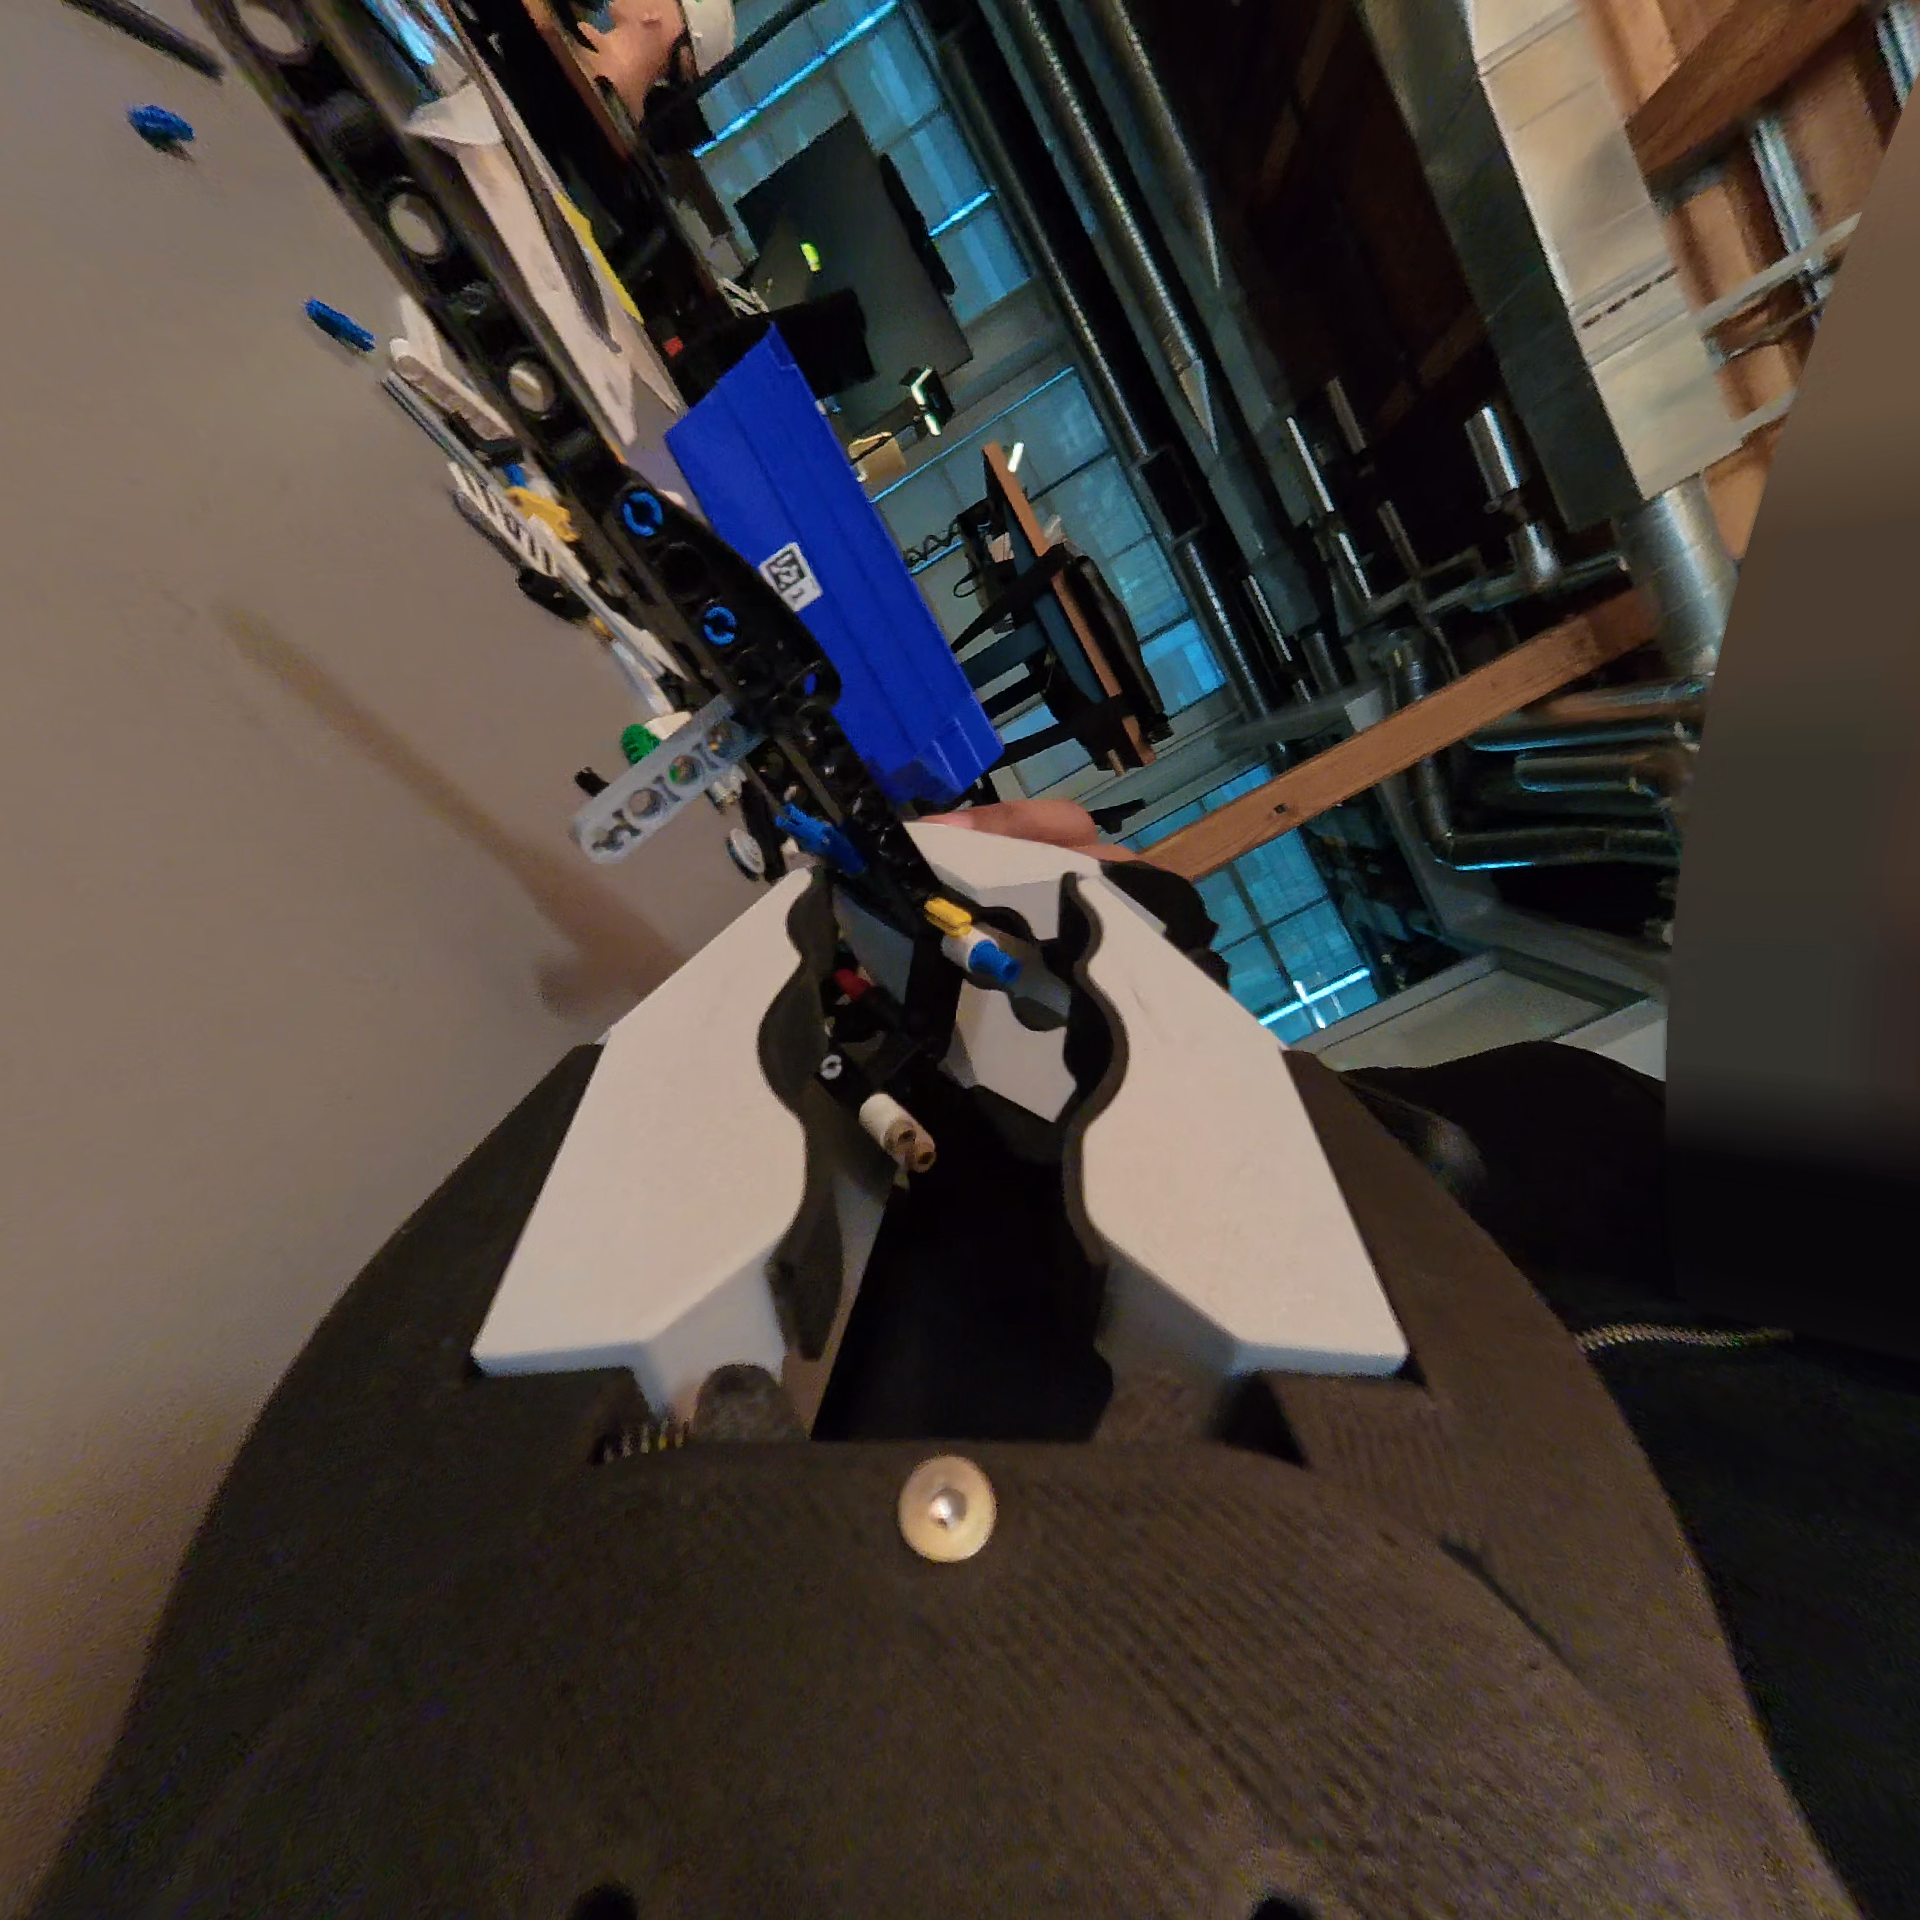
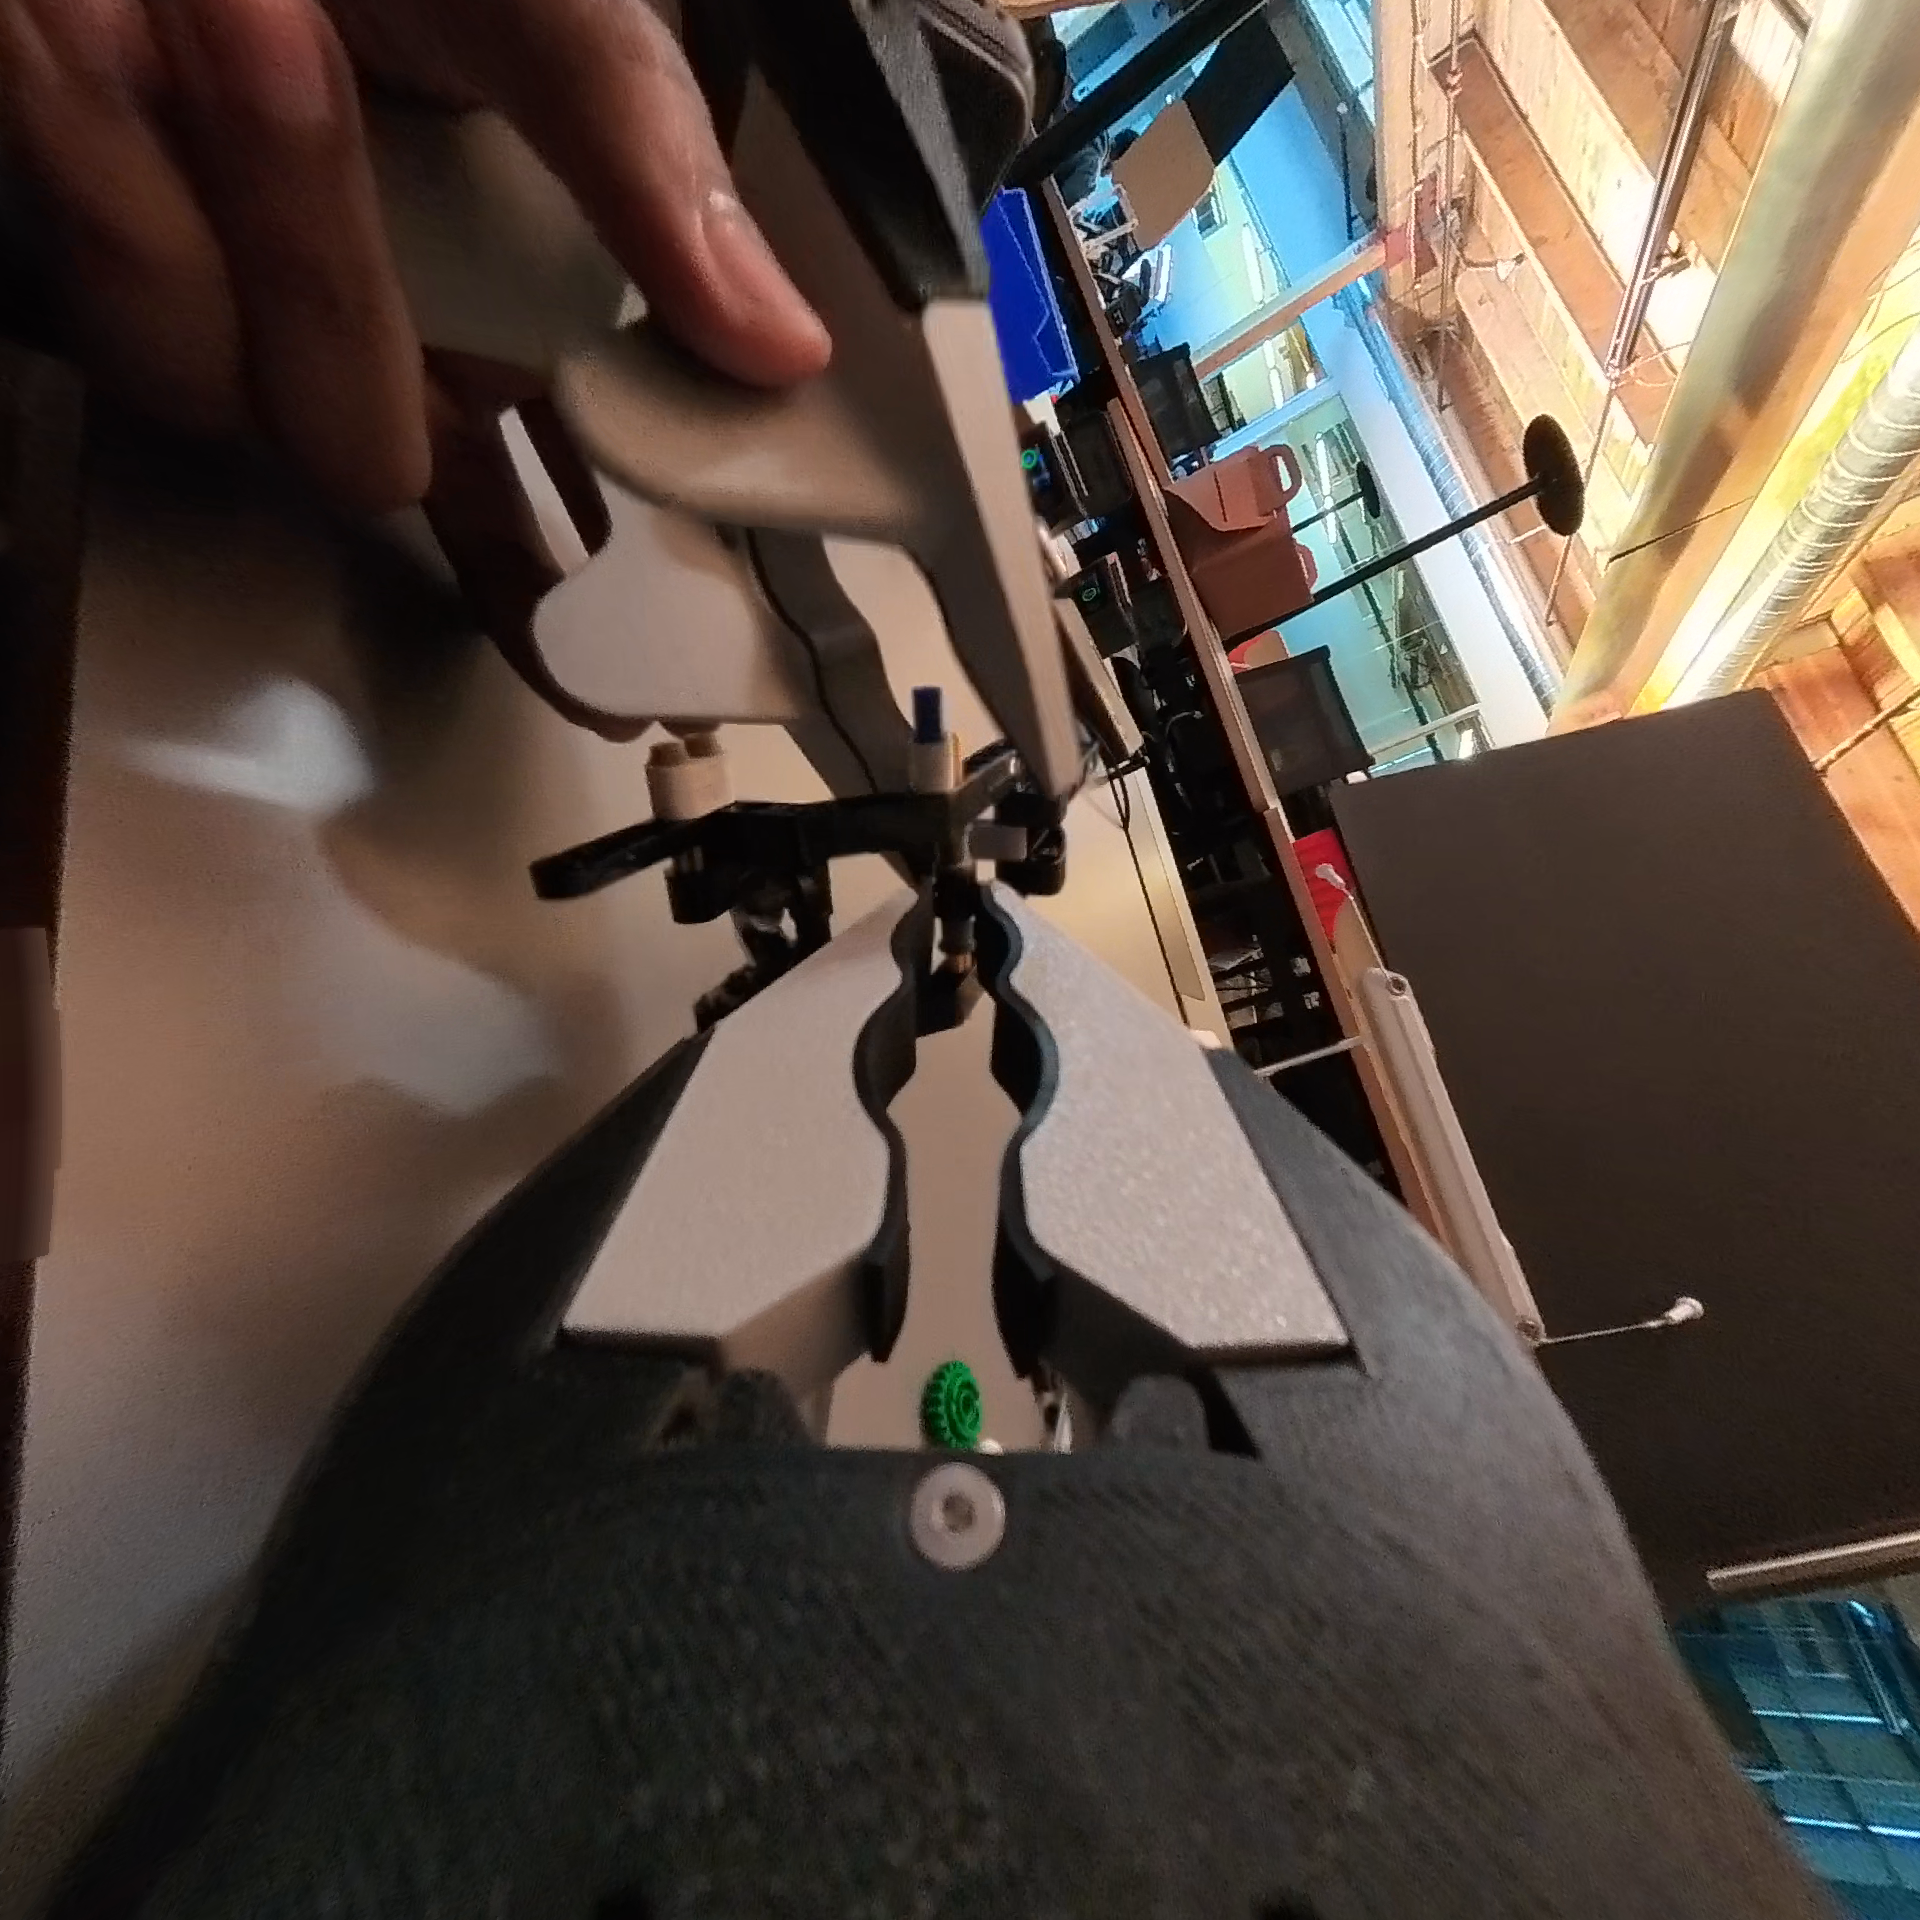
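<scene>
Right gripper [image 2: 951, 940]: jaws nearly together, black pads pinched on a slim dark stem at the near end of a black beam-and-pin model [image 2: 727, 831]. Left gripper [image 1: 940, 935]: fingers spread wide around the same model [image 1: 883, 997], a clear gap on the right-hand side between the pad and the model's blue-and-white pin [image 1: 987, 958]; contact on the left-hand pad impossible to judge. White pegs [image 2: 681, 774] standing on the model's upper edge, just below the left gripper's pale body, with a hand [image 2: 343, 197] wrapped round that body.

Beyond the left gripper's tips: a grey holed beam [image 1: 665, 784] sticking out leftward, a green gear [image 1: 636, 740] just past it, and a blue bin [image 1: 821, 582] to the right. Farther off on the pale table [image 1: 208, 727], loose blue pins [image 1: 338, 324]. Close in, under the right gripper's fingers, another green gear [image 2: 956, 1403] on the table.
</scene>
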Tool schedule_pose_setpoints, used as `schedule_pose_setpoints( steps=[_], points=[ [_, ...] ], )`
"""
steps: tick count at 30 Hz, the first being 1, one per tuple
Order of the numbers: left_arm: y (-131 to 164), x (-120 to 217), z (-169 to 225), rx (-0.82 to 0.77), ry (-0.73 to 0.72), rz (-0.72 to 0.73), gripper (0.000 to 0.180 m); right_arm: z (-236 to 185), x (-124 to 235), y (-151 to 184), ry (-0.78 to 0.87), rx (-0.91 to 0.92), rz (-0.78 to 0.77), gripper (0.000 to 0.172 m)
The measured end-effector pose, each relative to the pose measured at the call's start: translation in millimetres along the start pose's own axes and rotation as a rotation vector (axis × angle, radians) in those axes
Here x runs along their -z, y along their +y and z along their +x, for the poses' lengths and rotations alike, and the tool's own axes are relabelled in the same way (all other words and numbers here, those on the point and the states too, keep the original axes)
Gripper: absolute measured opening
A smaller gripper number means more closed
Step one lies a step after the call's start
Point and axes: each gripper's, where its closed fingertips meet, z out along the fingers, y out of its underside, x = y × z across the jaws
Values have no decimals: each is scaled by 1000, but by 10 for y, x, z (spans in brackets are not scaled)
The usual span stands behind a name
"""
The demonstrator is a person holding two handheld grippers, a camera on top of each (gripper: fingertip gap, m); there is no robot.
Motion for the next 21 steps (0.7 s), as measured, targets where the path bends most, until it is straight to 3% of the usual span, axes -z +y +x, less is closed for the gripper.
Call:
schedule_pose_setpoints(
  steps=[3, 5, 10, 12, 16, 21],
  points=[
    [-27, 5, -63, -14, -50, 16, 14, 24, 24, -61, 16, -32, 47, 8],
    [-37, 16, -67, -24, -54, 18, 11, -4, 57, -92, -29, -138, 91, 18],
    [4, 5, -105, -71, -98, -12, 5, -24, 119, -81, -283, -651, 122, 44],
    [41, -15, -104, -94, -105, -35, 5, 49, 161, -90, -327, -758, 156, 40],
    [89, -35, -98, -115, -108, -65, 4, 119, 203, -56, -368, -804, 185, 24],
    [160, -60, -80, -142, -101, -110, 6, 52, 217, -60, -458, -875, 212, 22]
  ],
)
